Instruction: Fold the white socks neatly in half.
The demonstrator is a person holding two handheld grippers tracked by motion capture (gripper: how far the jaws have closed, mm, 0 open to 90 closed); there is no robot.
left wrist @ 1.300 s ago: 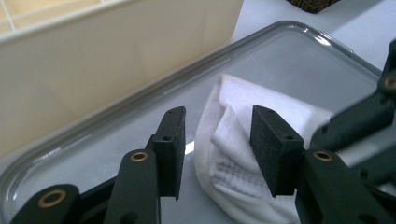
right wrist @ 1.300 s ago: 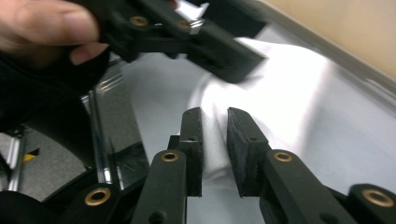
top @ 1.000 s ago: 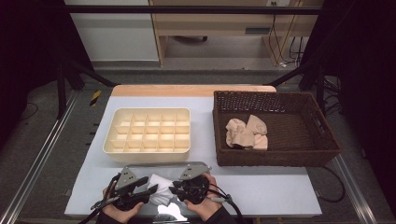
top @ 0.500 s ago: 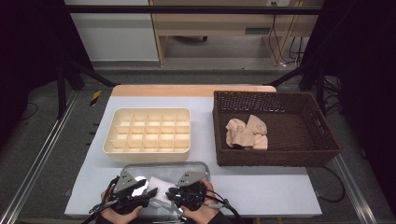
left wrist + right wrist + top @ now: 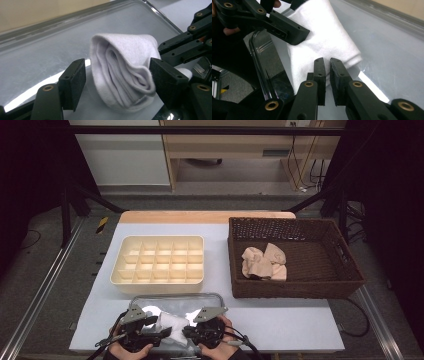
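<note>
White sock on steel tray, both of my grippers working it.

I log the sock folded and bunched, lying on the tray at the near edge of the tabletop. My left gripper straddles it, jaws released and just widened, left pad clear of the cloth, right pad at its edge. My right gripper has jaws just drawn nearly clenched, a fold of sock between the pads. Beyond the tray: cream divided box. Right of that box: wicker basket holding beige socks.
</note>
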